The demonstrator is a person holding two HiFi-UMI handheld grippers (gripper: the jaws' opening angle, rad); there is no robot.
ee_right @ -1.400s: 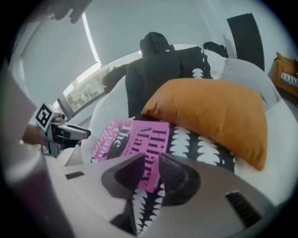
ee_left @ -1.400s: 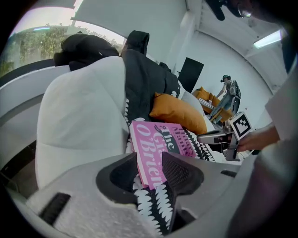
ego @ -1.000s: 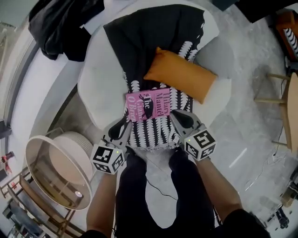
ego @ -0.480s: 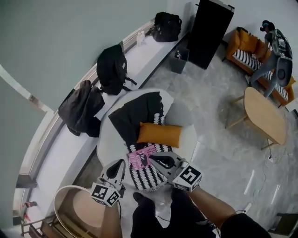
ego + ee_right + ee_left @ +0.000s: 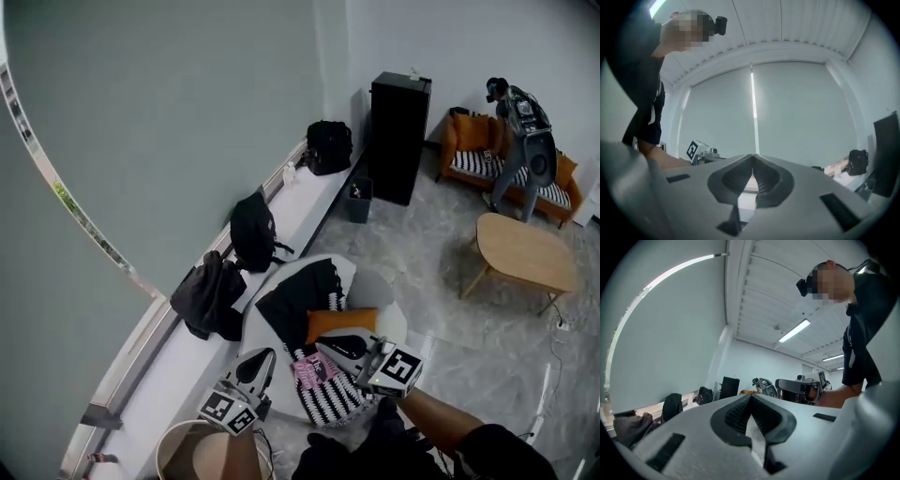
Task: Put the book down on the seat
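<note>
The pink book lies flat on the black-and-white striped blanket that covers the seat of the round white chair, just in front of the orange cushion. Neither tool touches it. The left gripper has its 2 jaws pressed together with nothing between them, and the right gripper is clenched just the same, also empty. In the head view both are held up above the chair, 1 at either side of the book (the right one overlaps the cushion's lower edge in that picture). Each gripper points about level across the room. On the white ledge by the wall sit a black backpack, another black bag and a dark jacket. Farther off stand a black cabinet and a wooden table, and another person bends by an orange sofa.
</note>
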